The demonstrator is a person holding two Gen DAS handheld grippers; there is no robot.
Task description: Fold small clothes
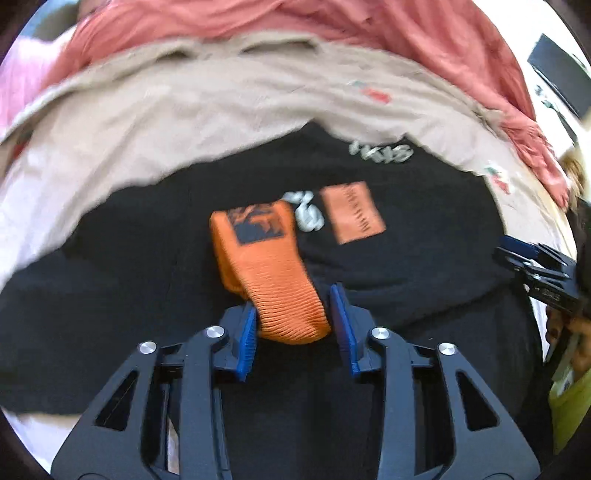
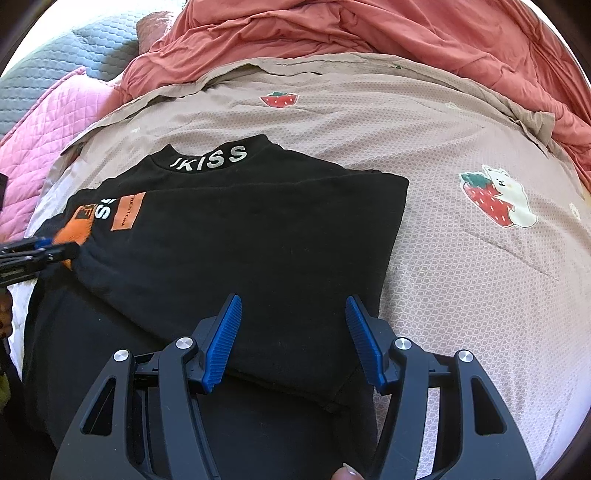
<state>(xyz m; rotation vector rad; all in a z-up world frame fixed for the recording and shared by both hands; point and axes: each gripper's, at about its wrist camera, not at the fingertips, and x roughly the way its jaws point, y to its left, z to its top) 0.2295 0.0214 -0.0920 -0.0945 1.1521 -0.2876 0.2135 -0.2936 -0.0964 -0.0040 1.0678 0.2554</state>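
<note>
A small black top (image 2: 258,229) with white "JKISS" lettering and orange patches lies partly folded on the bed. Its orange ribbed sleeve cuff (image 1: 273,280) lies across the black cloth (image 1: 406,266). My left gripper (image 1: 295,325) is open, its blue pads on either side of the cuff's end; whether they touch it is unclear. It shows at the left edge of the right wrist view (image 2: 40,251). My right gripper (image 2: 291,339) is open and empty over the folded top's near edge; it shows at the right edge of the left wrist view (image 1: 535,269).
The top lies on a beige bed sheet (image 2: 461,258) with strawberry and bear prints. A salmon-red duvet (image 2: 369,33) is bunched at the far side. A pink quilted cover (image 2: 40,140) and a grey one (image 2: 66,55) lie at the far left.
</note>
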